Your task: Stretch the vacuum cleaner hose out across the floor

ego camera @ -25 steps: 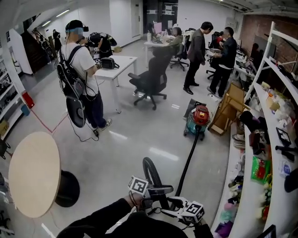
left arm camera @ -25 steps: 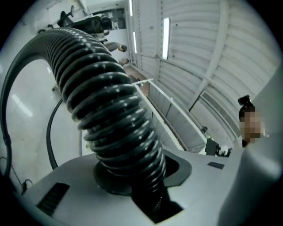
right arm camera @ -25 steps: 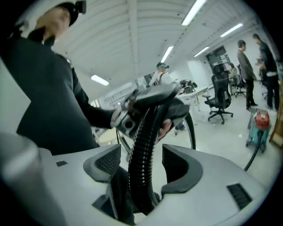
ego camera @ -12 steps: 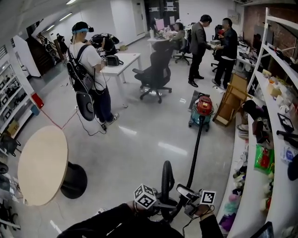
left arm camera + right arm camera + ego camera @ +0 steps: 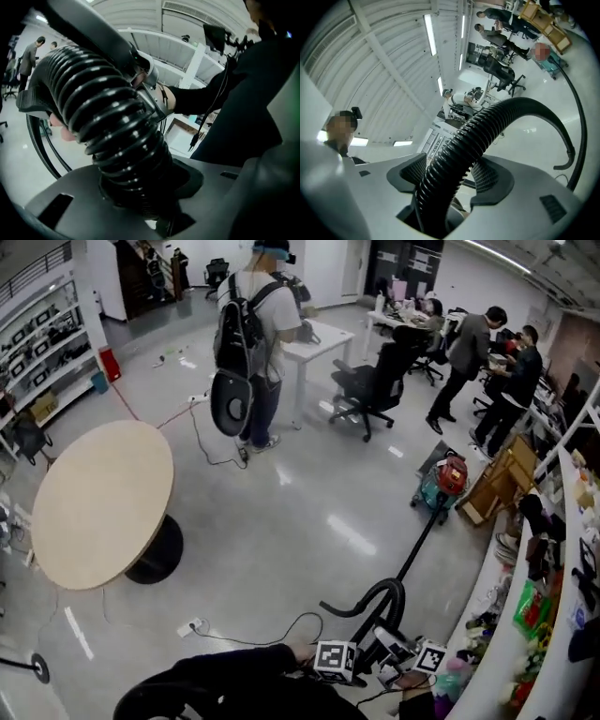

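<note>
The red and teal vacuum cleaner (image 5: 450, 479) stands on the floor at the right. Its black ribbed hose (image 5: 417, 545) runs from it toward me and ends in a curved loop (image 5: 375, 601) just ahead of my hands. My left gripper (image 5: 352, 667) is shut on the hose (image 5: 108, 117), which fills the space between its jaws (image 5: 140, 187). My right gripper (image 5: 412, 662) sits close beside it. Its jaws are opening, and the hose (image 5: 487, 126) lies loosely between the two meshed pads (image 5: 450, 178).
A round wooden table (image 5: 103, 502) stands to the left, with a power strip and cable (image 5: 192, 626) on the floor near it. A person with a backpack (image 5: 248, 343) stands ahead by a white desk. An office chair (image 5: 375, 381), standing people and cluttered shelves (image 5: 553, 615) line the right.
The view has swung left and drawn back. The vacuum now lies farther off, with a longer run of hose on the floor. The hose loop sits lower and bends left.
</note>
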`<action>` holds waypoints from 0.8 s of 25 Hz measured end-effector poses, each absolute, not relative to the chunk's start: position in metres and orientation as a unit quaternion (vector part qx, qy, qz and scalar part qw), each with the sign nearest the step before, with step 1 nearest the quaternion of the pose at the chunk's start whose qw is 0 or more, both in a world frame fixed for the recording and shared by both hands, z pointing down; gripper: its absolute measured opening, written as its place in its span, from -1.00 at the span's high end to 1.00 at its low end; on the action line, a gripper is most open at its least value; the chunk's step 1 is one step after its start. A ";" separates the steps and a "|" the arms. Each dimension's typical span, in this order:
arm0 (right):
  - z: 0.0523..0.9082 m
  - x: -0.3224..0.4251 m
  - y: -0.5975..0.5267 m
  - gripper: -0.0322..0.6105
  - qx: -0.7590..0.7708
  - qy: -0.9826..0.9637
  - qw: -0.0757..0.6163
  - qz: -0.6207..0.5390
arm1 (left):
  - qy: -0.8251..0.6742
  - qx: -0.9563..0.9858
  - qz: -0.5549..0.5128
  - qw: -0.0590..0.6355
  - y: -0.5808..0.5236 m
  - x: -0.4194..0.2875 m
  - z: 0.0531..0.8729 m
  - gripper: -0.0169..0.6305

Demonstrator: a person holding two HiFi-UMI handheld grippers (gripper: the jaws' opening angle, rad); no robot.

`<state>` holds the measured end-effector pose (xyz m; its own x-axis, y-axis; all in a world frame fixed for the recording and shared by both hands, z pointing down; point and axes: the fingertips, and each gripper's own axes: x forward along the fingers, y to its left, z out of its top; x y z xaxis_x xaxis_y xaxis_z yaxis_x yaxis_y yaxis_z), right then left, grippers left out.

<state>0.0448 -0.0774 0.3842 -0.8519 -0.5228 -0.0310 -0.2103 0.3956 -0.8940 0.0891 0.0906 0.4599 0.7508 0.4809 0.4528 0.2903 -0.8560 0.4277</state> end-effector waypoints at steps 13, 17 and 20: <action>0.393 -0.088 0.041 0.31 -0.213 0.908 0.041 -0.358 | 0.047 0.897 0.048 0.437 0.021 -0.112 0.432 0.07; 0.415 -0.106 0.083 0.32 -0.193 0.926 -0.037 -0.322 | 0.053 0.798 -0.076 0.595 -0.009 -0.085 0.401 -0.08; 0.430 -0.105 0.112 0.32 -0.176 0.938 -0.088 -0.286 | 0.093 0.733 -0.163 0.654 -0.001 -0.062 0.381 -0.13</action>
